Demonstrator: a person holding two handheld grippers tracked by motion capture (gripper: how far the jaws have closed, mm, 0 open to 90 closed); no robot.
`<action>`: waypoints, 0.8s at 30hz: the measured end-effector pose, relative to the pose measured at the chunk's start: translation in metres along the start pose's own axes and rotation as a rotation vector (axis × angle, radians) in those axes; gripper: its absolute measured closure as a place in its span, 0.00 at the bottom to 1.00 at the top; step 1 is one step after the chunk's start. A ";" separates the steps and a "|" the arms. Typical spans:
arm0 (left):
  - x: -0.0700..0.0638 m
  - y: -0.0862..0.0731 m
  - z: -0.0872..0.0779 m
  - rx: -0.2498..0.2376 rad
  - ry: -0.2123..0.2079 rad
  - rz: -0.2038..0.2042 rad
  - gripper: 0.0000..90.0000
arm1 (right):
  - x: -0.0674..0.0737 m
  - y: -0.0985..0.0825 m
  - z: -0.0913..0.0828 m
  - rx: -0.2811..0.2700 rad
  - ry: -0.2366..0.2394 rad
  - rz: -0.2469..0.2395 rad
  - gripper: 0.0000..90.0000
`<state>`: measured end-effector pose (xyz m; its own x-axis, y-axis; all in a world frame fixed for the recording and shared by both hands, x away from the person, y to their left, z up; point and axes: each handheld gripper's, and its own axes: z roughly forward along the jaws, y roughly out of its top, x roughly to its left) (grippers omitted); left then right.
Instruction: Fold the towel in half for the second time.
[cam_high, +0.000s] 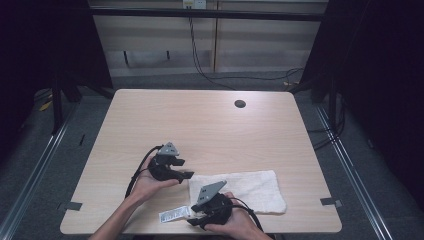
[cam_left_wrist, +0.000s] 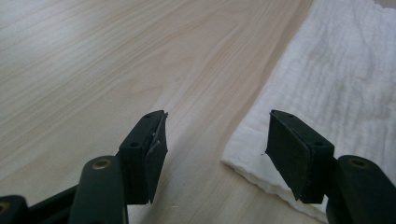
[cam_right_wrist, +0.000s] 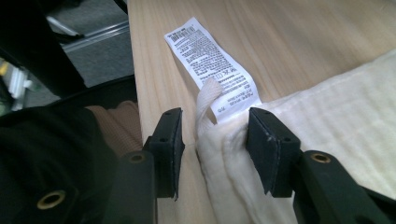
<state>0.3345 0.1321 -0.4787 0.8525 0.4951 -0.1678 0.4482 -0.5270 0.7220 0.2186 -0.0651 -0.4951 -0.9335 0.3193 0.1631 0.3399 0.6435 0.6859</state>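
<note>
A folded white towel lies near the table's front edge, and its printed care label sticks out to the left. My left gripper is at the towel's far left corner. In the left gripper view the left gripper stands open, with the towel's edge just inside the right jaw and nothing pressed. My right gripper is at the near left corner. In its own view the right gripper is open around the towel's corner, where a hanging loop and the label come out.
The wooden table has a round cable hole at the back. Grey tape marks sit near the front corners. The table's front edge runs close below the right gripper, with the person's lap beneath it.
</note>
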 end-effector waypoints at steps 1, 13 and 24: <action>0.000 0.000 0.000 0.005 0.003 0.000 0.42 | 0.003 -0.001 0.000 0.003 -0.013 -0.019 0.63; -0.007 -0.005 0.016 0.063 -0.028 0.035 0.47 | 0.009 0.000 0.001 0.019 -0.107 -0.072 0.80; -0.013 -0.007 0.021 0.088 -0.020 0.072 0.57 | 0.004 -0.004 -0.001 -0.012 -0.114 0.003 0.92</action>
<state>0.3256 0.1152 -0.4957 0.8879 0.4407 -0.1318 0.4073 -0.6199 0.6707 0.2135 -0.0667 -0.4966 -0.9133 0.3985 0.0841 0.3407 0.6344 0.6939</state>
